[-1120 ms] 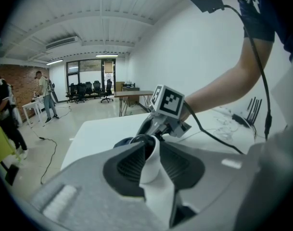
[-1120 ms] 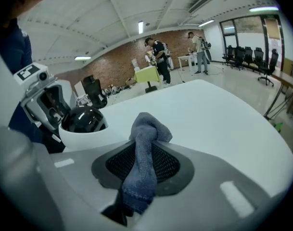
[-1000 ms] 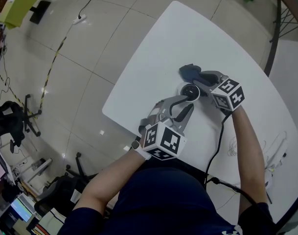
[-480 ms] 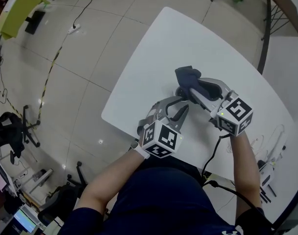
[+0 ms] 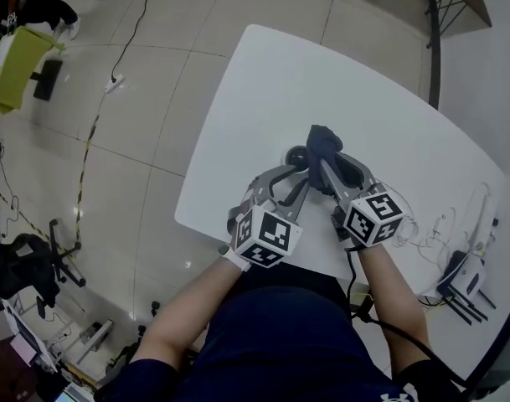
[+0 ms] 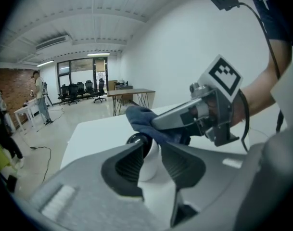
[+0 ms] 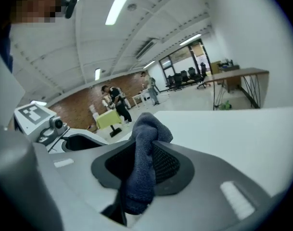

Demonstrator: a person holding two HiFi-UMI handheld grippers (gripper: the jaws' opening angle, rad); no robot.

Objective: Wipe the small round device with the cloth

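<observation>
The small round device (image 5: 296, 154), white with a black top (image 6: 137, 139), sits on the white table (image 5: 321, 74). My left gripper (image 5: 294, 173) has it between its fingertips. Its jaws have just been opening, and a thin gap shows at the right-hand pad. In the left gripper view the left gripper (image 6: 148, 149) frames the device. My right gripper (image 5: 325, 163) is shut on a dark blue cloth (image 5: 321, 143), raised just right of and above the device. In the right gripper view the cloth (image 7: 146, 143) hangs bunched between the pads of the right gripper (image 7: 142, 154).
White cables and a charger (image 5: 455, 266) lie at the table's right edge. The table's near-left edge (image 5: 204, 216) drops to a tiled floor. A power strip (image 5: 112, 82) and a cord lie on that floor. Far off stand office chairs and people.
My right gripper has risen and rolled with the cloth, drawing back toward me off the device. The left gripper stays around the device, its jaws slightly wider.
</observation>
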